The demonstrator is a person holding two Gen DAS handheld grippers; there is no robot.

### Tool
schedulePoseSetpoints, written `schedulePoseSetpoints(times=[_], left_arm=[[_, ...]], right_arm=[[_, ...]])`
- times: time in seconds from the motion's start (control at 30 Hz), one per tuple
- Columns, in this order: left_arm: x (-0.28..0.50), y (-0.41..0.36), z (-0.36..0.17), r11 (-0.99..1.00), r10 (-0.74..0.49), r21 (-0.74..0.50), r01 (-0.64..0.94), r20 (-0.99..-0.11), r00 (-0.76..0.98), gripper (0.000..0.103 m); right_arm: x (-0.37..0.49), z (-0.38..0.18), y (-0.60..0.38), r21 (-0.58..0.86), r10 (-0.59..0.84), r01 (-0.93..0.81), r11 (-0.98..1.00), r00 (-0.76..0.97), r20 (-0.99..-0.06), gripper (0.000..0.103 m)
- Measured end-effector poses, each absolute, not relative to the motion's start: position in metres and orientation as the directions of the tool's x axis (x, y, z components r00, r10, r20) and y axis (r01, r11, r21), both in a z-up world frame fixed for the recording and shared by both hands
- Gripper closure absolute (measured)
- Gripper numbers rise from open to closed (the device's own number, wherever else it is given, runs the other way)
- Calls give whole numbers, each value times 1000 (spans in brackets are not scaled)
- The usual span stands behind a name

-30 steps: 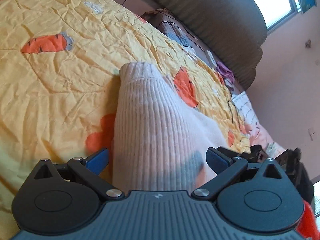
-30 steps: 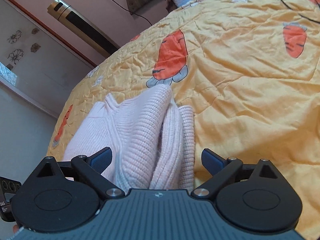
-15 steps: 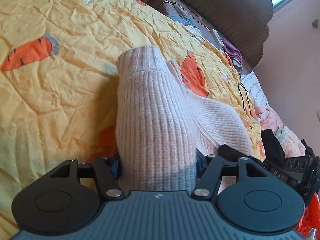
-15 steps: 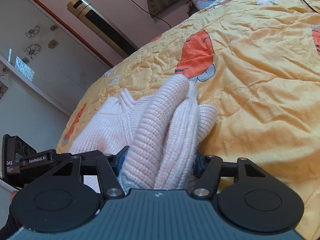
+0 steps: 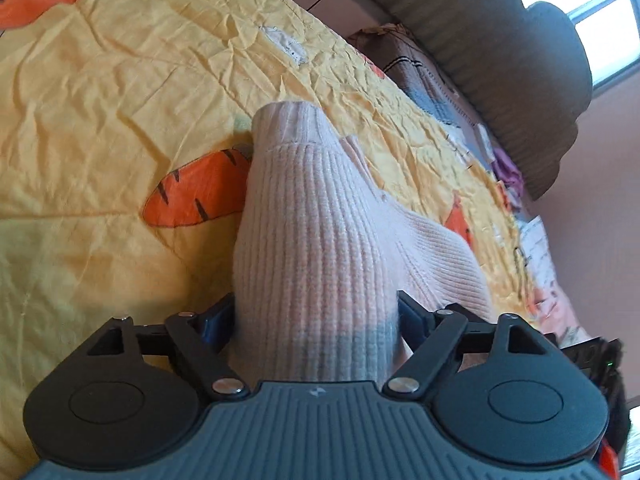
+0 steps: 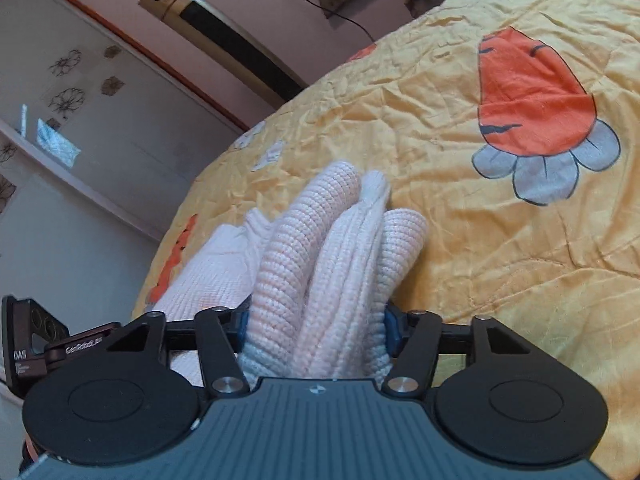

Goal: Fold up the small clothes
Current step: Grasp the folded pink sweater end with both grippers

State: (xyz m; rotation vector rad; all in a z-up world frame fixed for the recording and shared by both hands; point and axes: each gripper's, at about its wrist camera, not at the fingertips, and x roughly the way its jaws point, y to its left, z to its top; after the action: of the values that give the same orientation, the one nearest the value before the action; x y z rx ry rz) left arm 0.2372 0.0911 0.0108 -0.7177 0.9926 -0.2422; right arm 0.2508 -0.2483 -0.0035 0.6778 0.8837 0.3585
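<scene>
A pale pink ribbed knit sweater (image 5: 316,240) lies bunched on the yellow carrot-print bedspread (image 5: 100,92). My left gripper (image 5: 316,320) is shut on a thick fold of it, with a cuffed end sticking out ahead of the jaws. In the right wrist view the same sweater (image 6: 320,264) shows as several rolled folds. My right gripper (image 6: 316,328) is shut on these folds. The rest of the sweater spreads to the left there, toward the other gripper's body (image 6: 36,340).
The bedspread (image 6: 500,240) fills most of both views. A dark ribbed headboard (image 5: 500,40), a patterned pillow (image 5: 420,76) and loose clothes lie at the bed's far side. A tall black and gold tower unit (image 6: 224,36) stands by the wall beyond the bed edge.
Both grippers were open around the sweater a second ago and have closed on its folds. Both have since lifted and shifted the gathered fabric across the bedspread.
</scene>
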Motion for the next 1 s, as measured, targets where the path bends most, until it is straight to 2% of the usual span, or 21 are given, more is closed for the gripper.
schedulePoseSetpoints(times=[0.07, 0.17, 0.23, 0.3, 0.4, 0.47, 0.53, 0.63, 0.67, 0.73, 0.8, 0.83, 0.87, 0.93, 1.0], left_arm=[[211, 101, 11, 686, -545, -720, -108, -606, 579, 7], [179, 100, 6, 651, -592, -754, -88, -576, 564, 7], [163, 92, 4, 675, -588, -736, -56, -583, 561, 5], [159, 84, 0, 690, -594, -723, -31, -590, 547, 2], [154, 78, -11, 688, -597, -725, -31, -589, 544, 5], [152, 69, -3, 767, -520, -641, -26, -646, 558, 34], [147, 64, 11, 806, -490, -591, 12, -657, 573, 47], [135, 59, 35, 837, -467, -543, 61, -652, 598, 50], [132, 59, 37, 838, -469, -541, 69, -651, 597, 50], [125, 60, 31, 843, -472, -533, 78, -661, 584, 50], [124, 64, 13, 839, -478, -541, 55, -685, 550, 40], [124, 69, 5, 825, -488, -564, 36, -679, 548, 31], [122, 73, 2, 806, -504, -592, 22, -666, 550, 30], [118, 76, 6, 790, -521, -613, 12, -661, 539, 26], [110, 77, 13, 798, -521, -602, 38, -657, 544, 23]], right_arm=[[244, -3, -258, 705, 565, 32, 709, 572, -595, 28], [214, 9, -279, 727, 592, 1, 686, 580, -560, 21], [192, 15, -287, 731, 613, -44, 681, 582, -535, 6], [177, 14, -285, 733, 640, -69, 677, 548, -539, 6], [167, 4, -268, 725, 658, -76, 685, 493, -570, 7], [158, 0, -254, 678, 628, -106, 727, 501, -595, 11], [155, -1, -248, 665, 622, -121, 737, 505, -598, 19], [148, 14, -246, 642, 612, -145, 752, 516, -600, 35], [146, 20, -247, 644, 615, -155, 749, 522, -590, 36], [140, 28, -250, 652, 626, -168, 739, 528, -574, 38], [135, 24, -252, 660, 638, -168, 732, 510, -578, 38], [132, 18, -251, 645, 626, -163, 747, 501, -598, 38], [130, 10, -250, 633, 612, -153, 759, 502, -612, 39], [127, 3, -254, 672, 621, -120, 730, 526, -581, 31], [126, 5, -256, 689, 621, -86, 719, 524, -583, 29]])
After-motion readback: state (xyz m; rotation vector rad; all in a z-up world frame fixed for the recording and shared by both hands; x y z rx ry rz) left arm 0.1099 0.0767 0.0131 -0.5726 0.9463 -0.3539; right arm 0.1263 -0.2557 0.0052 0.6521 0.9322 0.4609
